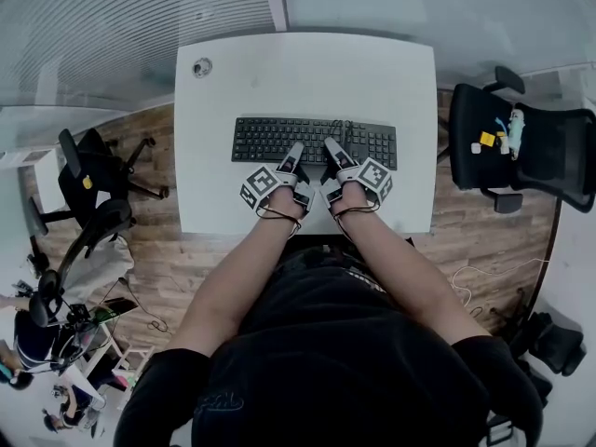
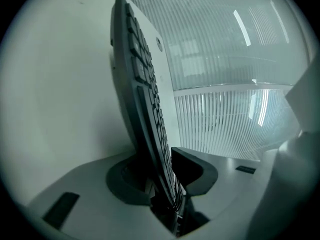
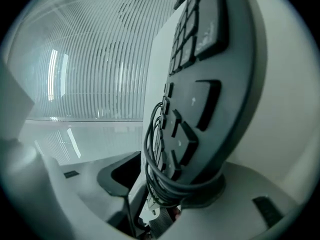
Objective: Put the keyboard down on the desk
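Note:
A black keyboard [image 1: 314,142] lies flat on the white desk [image 1: 307,73], its long side across my view. My left gripper [image 1: 293,152] and right gripper [image 1: 333,147] sit side by side at the keyboard's near edge, around its middle. In the left gripper view the keyboard's edge [image 2: 145,99] stands between the jaws of the left gripper [image 2: 162,176], which is open, its pads close on both sides. In the right gripper view the keyboard [image 3: 210,84] and its coiled cable [image 3: 155,174] sit inside the open right gripper [image 3: 165,181], with a gap to the left pad [image 3: 120,176].
A round cable grommet [image 1: 202,66] sits at the desk's far left corner. A black office chair [image 1: 521,147] holding small items stands right of the desk, and another chair [image 1: 93,170] stands to the left. A ribbed glass wall [image 1: 140,17] runs behind the desk.

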A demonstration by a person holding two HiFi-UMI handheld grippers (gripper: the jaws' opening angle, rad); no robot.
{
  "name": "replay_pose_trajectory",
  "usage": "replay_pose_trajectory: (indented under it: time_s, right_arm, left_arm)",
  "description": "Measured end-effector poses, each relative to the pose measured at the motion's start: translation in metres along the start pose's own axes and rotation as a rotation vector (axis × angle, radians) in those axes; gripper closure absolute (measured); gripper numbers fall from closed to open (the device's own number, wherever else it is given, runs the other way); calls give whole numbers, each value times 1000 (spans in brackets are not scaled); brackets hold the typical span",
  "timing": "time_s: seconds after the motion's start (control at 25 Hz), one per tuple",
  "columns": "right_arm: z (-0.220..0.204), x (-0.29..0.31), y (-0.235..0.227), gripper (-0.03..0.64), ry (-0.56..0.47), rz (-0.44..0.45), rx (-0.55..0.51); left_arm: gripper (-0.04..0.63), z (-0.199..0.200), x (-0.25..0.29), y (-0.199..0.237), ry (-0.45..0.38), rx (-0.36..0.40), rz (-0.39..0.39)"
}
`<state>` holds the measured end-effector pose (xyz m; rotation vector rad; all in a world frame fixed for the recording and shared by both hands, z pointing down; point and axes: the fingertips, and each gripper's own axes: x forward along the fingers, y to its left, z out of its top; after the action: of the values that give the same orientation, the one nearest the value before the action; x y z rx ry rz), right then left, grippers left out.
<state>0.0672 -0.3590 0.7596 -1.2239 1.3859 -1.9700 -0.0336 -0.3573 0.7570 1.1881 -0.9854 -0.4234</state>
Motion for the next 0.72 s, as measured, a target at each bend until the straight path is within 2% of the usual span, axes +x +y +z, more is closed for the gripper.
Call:
replay_pose_trajectory:
  time_s: [0.28, 0.72]
  right_arm:
    - [-7, -7, -6, 371, 25, -53, -15]
    - [-13, -30, -12, 368, 6, -93, -37]
  left_arm:
    - [465, -6, -11, 3, 24, 10, 14]
    - [452, -24, -26, 5, 73, 24, 16]
